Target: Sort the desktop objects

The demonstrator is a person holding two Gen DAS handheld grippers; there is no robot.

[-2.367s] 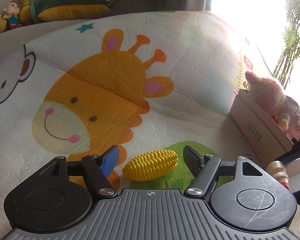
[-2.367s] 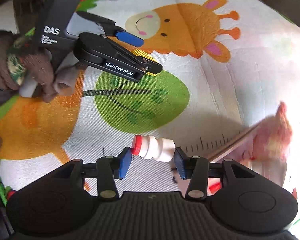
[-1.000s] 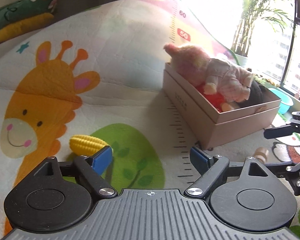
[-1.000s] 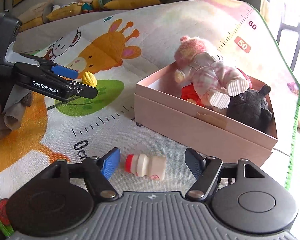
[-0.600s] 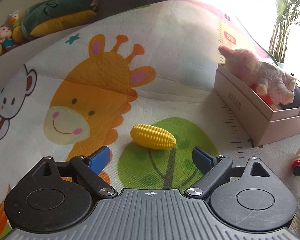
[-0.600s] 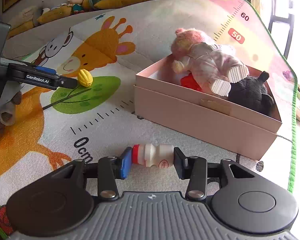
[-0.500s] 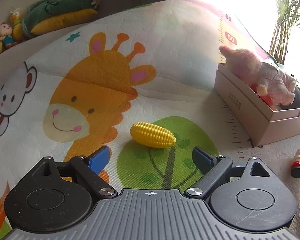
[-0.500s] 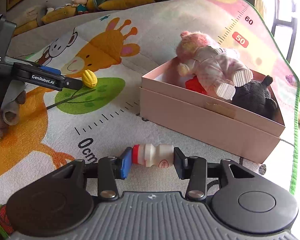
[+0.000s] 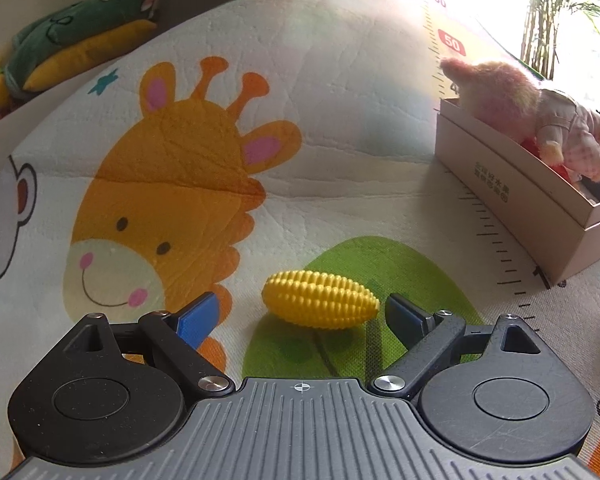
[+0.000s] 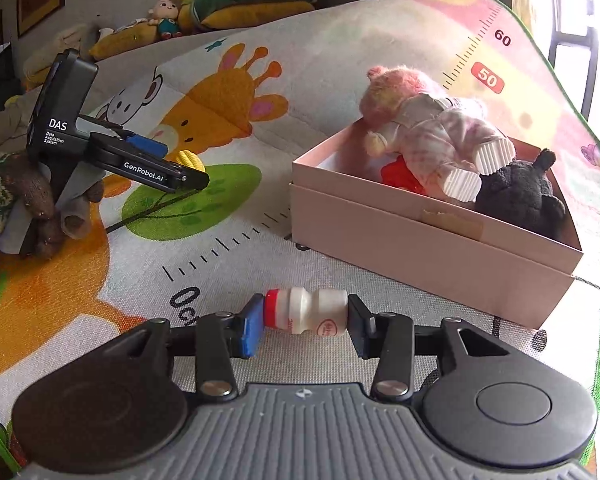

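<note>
Now left tool (image 9: 296,316) tilted down, wide around corn (image 9: 320,299); right tool (image 10: 302,322) clamps bottle (image 10: 306,311).

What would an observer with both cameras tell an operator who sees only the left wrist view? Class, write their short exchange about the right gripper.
Operator: I see only the corn between my open left gripper and a box at the right. What is the right gripper doing?
Observer: The right gripper is shut on a small white bottle, with its pads on the red cap and the base.
Operator: Is the bottle in the box?
Observer: No. It is held sideways outside the box, in front of its near wall.
</note>
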